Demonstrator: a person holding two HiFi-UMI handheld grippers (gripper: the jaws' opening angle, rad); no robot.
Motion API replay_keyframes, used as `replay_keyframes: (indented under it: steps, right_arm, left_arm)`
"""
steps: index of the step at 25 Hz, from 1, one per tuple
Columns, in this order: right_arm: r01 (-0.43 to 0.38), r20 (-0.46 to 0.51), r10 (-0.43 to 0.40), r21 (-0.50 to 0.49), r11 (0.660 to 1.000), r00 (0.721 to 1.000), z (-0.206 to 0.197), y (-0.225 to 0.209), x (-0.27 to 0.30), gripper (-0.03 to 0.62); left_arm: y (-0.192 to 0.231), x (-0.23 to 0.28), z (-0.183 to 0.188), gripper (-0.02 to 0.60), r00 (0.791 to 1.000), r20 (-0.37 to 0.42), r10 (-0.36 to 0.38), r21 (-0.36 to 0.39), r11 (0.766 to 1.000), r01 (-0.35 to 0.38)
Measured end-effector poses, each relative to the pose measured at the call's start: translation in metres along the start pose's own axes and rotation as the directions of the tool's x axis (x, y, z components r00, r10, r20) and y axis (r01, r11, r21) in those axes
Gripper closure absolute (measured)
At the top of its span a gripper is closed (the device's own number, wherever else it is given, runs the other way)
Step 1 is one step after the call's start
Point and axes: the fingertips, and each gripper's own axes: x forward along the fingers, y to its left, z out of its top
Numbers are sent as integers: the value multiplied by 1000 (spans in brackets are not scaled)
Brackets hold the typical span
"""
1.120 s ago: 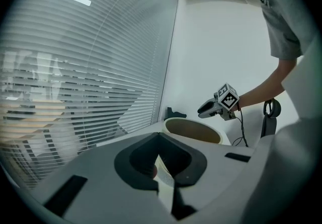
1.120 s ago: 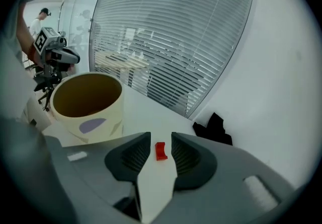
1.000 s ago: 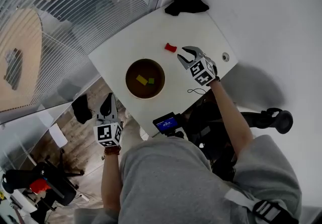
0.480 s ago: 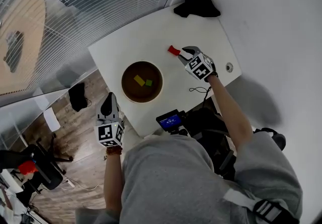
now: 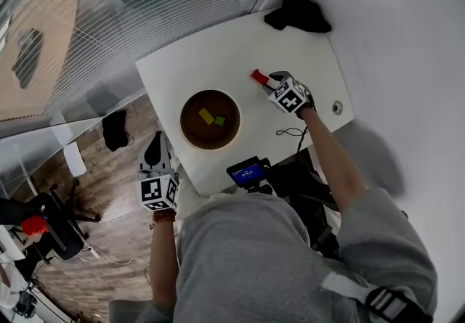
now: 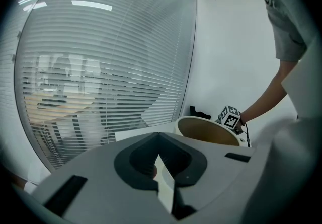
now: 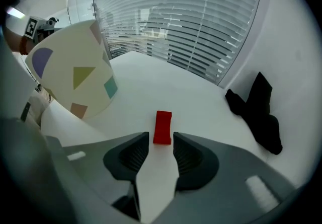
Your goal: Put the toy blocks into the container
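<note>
The right gripper (image 7: pixel 161 140) has just opened wider around the red block (image 7: pixel 162 123); the left gripper (image 6: pixel 159 137) is closed and empty

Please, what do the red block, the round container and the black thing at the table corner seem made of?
Red block: probably painted wood or plastic; even matte colour, crisp edges.
Container: likely cardboard; matte cream wall with printed shapes, brown inside.
Black thing: seemingly fabric; crumpled, limp folds.
</note>
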Motion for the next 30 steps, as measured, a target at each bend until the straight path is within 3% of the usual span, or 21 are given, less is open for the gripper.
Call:
replay_keyframes:
  steps: [11,20,30]
  right_arm:
    - [-9,-63,11,28,1000,998,-6,1,23,433]
    - [48,-57,-46,29,998,997,-1,-3,15,454]
    - [115,1,-115,56,992,993,16,-3,-19,456]
  left_arm:
    - [7,-7,4,574,999,10,33,-11,999,-33]
    - [9,-13,16,574,999,43,32,-5,999,-32]
    - [7,-7,17,574,997,64,-33,7,999,33]
